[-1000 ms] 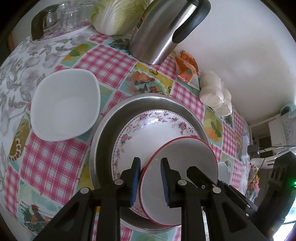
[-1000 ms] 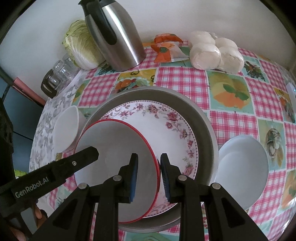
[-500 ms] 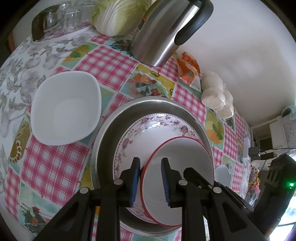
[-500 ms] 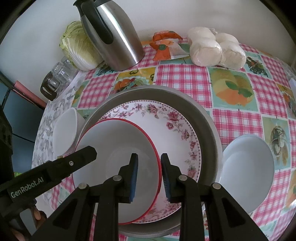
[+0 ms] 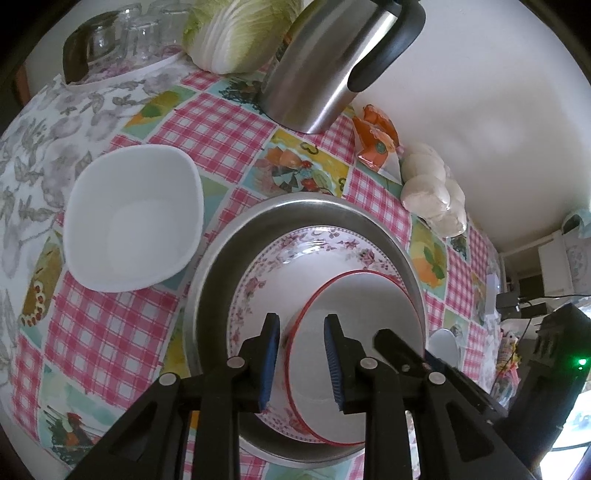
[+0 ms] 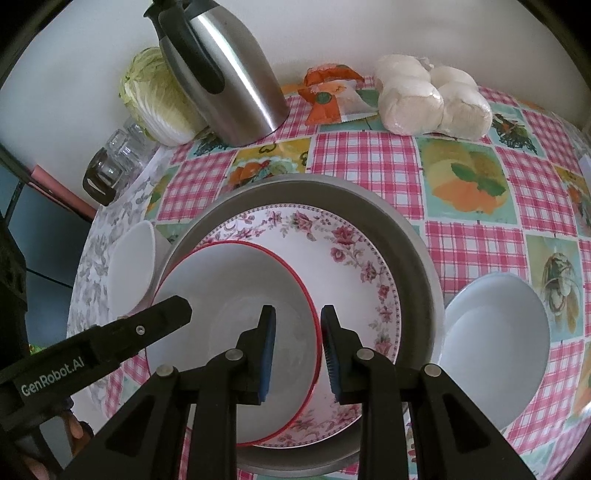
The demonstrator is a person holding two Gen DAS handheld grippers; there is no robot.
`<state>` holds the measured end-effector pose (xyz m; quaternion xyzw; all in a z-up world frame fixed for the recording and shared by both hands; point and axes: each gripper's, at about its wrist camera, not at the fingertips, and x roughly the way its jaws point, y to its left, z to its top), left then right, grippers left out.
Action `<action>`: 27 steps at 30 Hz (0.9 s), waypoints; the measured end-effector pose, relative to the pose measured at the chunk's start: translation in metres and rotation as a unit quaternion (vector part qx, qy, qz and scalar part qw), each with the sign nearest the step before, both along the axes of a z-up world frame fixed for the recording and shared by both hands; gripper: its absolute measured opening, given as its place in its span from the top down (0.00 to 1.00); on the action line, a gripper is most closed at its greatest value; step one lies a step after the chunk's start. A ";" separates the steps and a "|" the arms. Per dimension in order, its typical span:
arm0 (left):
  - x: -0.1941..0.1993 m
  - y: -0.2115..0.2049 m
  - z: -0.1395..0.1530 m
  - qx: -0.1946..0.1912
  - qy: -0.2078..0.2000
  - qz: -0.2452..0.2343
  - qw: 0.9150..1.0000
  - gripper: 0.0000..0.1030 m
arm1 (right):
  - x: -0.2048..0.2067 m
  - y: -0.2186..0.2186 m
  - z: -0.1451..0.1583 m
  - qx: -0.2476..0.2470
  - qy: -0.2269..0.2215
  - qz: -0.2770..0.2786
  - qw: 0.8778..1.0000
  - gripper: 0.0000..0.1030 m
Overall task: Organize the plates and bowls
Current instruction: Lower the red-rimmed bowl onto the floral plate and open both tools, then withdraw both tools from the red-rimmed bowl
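A red-rimmed white bowl (image 5: 362, 314) (image 6: 229, 295) lies on a floral plate (image 5: 295, 251) (image 6: 332, 243) inside a round steel tray (image 5: 221, 266) (image 6: 417, 266). My left gripper (image 5: 302, 325) straddles the bowl's left rim. Its jaws are opening, and a thin gap shows between the outer pad and the rim. My right gripper (image 6: 297, 314) straddles the opposite rim, shut on it with the outer pad against the red edge. A square white bowl (image 5: 133, 218) (image 6: 129, 269) sits left of the tray. A round white bowl (image 6: 495, 343) sits to its right.
At the back of the checked tablecloth stand a steel jug (image 5: 325, 66) (image 6: 229, 74), a cabbage (image 5: 236, 33) and upturned glasses (image 5: 110, 40). An orange packet (image 6: 328, 96) and wrapped white buns (image 6: 428, 99) lie by the wall. The table's edge curves round at the left.
The red-rimmed bowl has settled lower and flatter onto the floral plate. The left gripper's pads have spread slightly off its rim. Both hands stay in place.
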<state>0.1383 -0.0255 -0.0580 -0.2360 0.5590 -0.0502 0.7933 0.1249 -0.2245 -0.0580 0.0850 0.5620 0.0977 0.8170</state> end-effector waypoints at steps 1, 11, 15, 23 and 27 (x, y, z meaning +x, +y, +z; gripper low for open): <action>-0.001 0.000 0.001 0.008 0.000 0.001 1.000 0.73 | 0.000 -0.002 0.001 -0.001 -0.001 -0.002 1.000 0.74; -0.008 0.001 0.021 0.023 -0.016 0.003 1.000 0.68 | -0.006 -0.015 0.030 -0.027 -0.036 -0.022 0.999 0.61; -0.011 0.002 0.029 0.039 -0.024 0.008 0.999 0.45 | -0.008 -0.016 0.040 -0.045 -0.052 -0.024 0.997 0.53; -0.015 0.011 0.034 0.066 -0.027 0.028 0.997 0.33 | -0.009 -0.018 0.039 -0.049 -0.051 -0.023 0.997 0.31; -0.015 0.014 0.035 0.069 -0.031 0.033 0.997 0.22 | -0.010 -0.019 0.039 -0.050 -0.054 -0.023 0.997 0.30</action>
